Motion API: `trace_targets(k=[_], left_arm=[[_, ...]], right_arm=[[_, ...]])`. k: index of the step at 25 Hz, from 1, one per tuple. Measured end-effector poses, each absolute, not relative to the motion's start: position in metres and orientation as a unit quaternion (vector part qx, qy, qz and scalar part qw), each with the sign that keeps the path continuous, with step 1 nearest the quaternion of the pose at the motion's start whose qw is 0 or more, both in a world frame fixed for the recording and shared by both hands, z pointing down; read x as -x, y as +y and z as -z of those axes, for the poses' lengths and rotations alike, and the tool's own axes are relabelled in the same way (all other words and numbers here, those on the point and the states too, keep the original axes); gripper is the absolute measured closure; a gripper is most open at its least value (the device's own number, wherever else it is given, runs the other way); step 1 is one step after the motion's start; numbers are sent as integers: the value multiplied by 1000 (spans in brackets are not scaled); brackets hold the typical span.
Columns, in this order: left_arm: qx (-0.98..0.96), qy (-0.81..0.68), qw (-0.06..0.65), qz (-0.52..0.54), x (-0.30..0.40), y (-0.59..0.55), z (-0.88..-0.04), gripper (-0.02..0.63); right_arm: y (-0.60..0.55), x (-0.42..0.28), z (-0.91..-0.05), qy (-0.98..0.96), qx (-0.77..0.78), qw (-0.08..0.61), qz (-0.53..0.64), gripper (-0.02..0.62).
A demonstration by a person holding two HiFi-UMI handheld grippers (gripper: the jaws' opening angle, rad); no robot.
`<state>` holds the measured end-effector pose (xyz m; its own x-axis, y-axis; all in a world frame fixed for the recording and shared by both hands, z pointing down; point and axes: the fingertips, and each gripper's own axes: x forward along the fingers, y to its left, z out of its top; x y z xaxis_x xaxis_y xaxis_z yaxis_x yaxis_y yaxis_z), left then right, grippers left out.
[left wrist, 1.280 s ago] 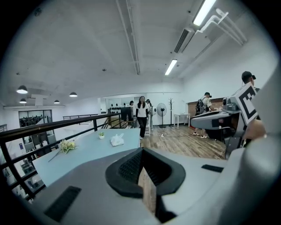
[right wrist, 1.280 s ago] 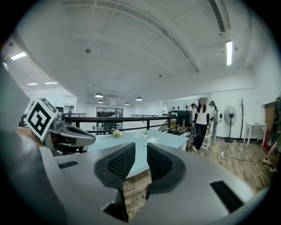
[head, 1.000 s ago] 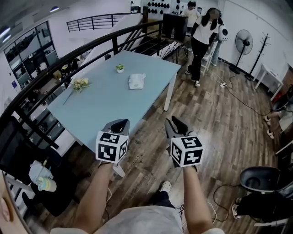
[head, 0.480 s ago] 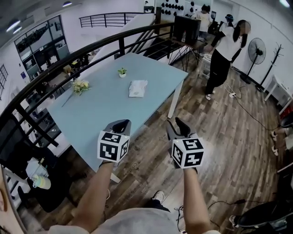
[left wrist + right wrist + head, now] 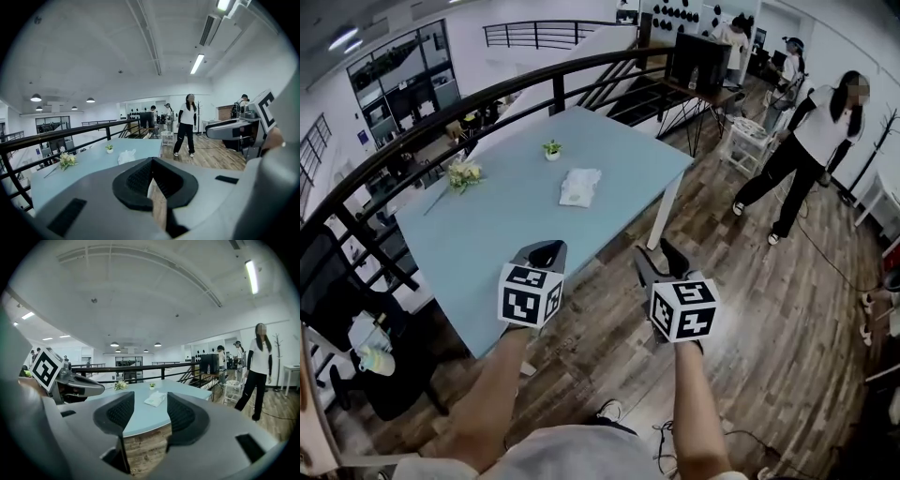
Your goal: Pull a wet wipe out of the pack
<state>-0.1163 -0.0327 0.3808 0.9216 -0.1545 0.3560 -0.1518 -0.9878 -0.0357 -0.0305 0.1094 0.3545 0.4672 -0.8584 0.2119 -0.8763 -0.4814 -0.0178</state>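
Holding the left gripper [image 5: 546, 253] pinched shut and empty, short of the blue table [image 5: 487, 225]. Both aimed at the wet wipe pack [image 5: 580, 186] lying mid-table, well apart. Just been spreading the right gripper [image 5: 661, 258] wide with nothing between, probably prepping for the grab.

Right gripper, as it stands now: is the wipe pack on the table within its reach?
Probably not yet. The right gripper hangs over the floor short of the table, and the wipe pack lies further in, mid-table. Nothing blocks the way; its jaws have just been opening, empty.
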Motion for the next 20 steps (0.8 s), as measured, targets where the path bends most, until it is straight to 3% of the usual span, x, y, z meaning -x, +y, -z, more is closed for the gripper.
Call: trace_targets(k=[20], left_arm=[[976, 130, -17, 174, 70, -23, -378, 612]], right_arm=[[108, -24, -358, -558, -823, 45, -97, 356]])
